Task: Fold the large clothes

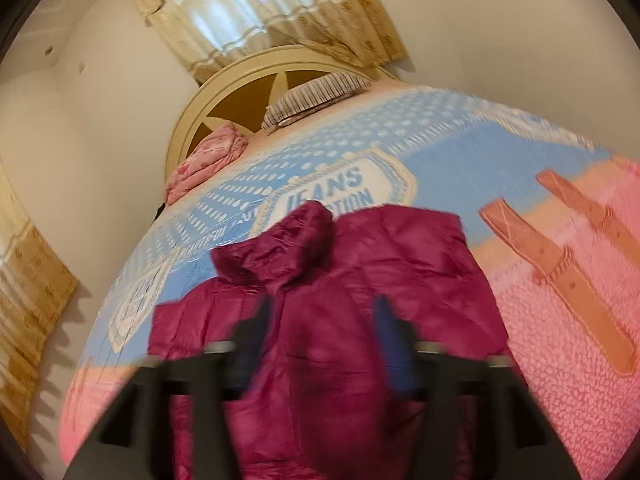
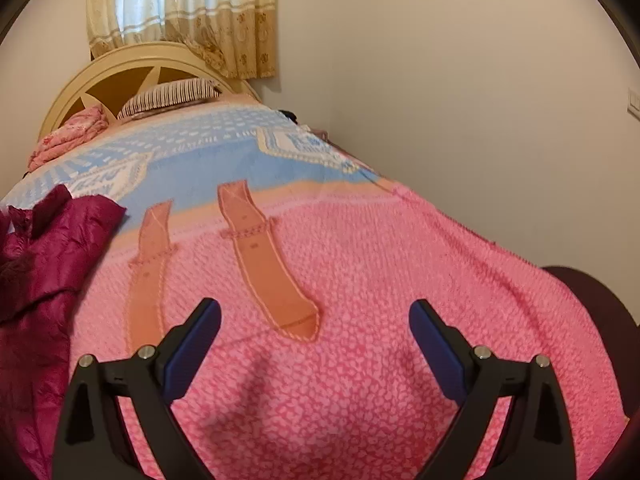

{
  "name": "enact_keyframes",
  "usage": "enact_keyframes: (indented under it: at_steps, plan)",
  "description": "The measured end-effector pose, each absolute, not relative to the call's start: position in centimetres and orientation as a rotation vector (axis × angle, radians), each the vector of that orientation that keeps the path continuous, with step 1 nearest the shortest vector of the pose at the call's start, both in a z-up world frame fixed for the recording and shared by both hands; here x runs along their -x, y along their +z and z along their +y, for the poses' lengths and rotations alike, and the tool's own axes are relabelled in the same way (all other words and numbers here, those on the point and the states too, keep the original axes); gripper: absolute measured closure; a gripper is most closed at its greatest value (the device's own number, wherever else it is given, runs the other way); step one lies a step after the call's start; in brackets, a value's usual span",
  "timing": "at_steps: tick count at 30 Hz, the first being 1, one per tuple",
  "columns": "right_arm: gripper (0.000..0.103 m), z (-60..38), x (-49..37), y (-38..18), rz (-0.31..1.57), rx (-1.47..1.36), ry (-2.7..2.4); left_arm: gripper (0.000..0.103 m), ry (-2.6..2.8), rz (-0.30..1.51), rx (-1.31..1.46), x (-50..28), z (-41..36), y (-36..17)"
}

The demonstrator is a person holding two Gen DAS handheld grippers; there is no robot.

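A magenta puffer jacket (image 1: 340, 280) lies on the bed, its hood toward the headboard. My left gripper (image 1: 322, 312) hangs over the jacket's middle, blurred, with its jaws apart and nothing pinched between them. In the right wrist view the same jacket (image 2: 48, 248) lies at the left edge. My right gripper (image 2: 314, 316) stands open above the pink part of the blanket (image 2: 360, 280), to the right of the jacket and apart from it, with nothing between its fingers.
The blanket (image 1: 460, 152) is blue toward the headboard and pink nearer me. A striped pillow (image 2: 168, 96) and a folded pink quilt (image 2: 68, 136) lie by the cream headboard (image 2: 120, 64). Curtains (image 2: 180, 8) hang behind. A wall runs along the bed's right side.
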State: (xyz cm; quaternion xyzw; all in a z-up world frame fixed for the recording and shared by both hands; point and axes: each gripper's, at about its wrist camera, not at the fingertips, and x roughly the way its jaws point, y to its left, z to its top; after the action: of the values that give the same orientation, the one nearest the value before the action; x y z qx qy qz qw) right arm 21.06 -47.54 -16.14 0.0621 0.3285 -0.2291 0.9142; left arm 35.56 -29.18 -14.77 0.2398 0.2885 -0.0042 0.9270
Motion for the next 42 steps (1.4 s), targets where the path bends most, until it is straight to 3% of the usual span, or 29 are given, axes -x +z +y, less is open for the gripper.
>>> enact_keyframes:
  at_steps: [6, 14, 17, 19, 21, 28, 32, 42]
  plan:
    - [0.006, -46.2, -21.9, -16.1, 0.697, -0.14, -0.407, 0.018, -0.011, 0.492, -0.533, -34.3, -27.9, -14.6]
    - [0.009, -36.9, -26.2, -12.9, 0.684, -0.147, -0.147, 0.017, 0.257, 0.548, -0.482, -39.2, -14.8, -14.2]
    - [0.024, -32.7, -28.6, -12.4, 0.693, -0.122, -0.069, 0.017, 0.373, 0.598, -0.408, -41.6, -8.8, -14.2]
    - [0.043, -29.6, -30.4, -12.2, 0.708, -0.105, -0.019, 0.017, 0.422, 0.624, -0.384, -42.9, -6.3, -14.5]
    - [0.048, -27.0, -32.0, -12.2, 0.716, -0.107, 0.031, 0.017, 0.457, 0.649, -0.376, -44.0, -4.5, -15.4]
    - [0.048, -21.8, -35.7, -14.5, 0.763, -0.055, 0.05, 0.017, 0.505, 0.756, -0.337, -46.5, -0.7, -20.2]
    - [0.055, -20.5, -37.7, -18.2, 0.837, -0.007, 0.021, 0.017, 0.484, 0.794, -0.29, -46.7, 0.2, -22.5]
    - [0.055, -20.8, -38.7, -21.2, 0.868, -0.003, 0.013, 0.011, 0.452, 0.82, -0.195, -46.6, 1.4, -23.6]
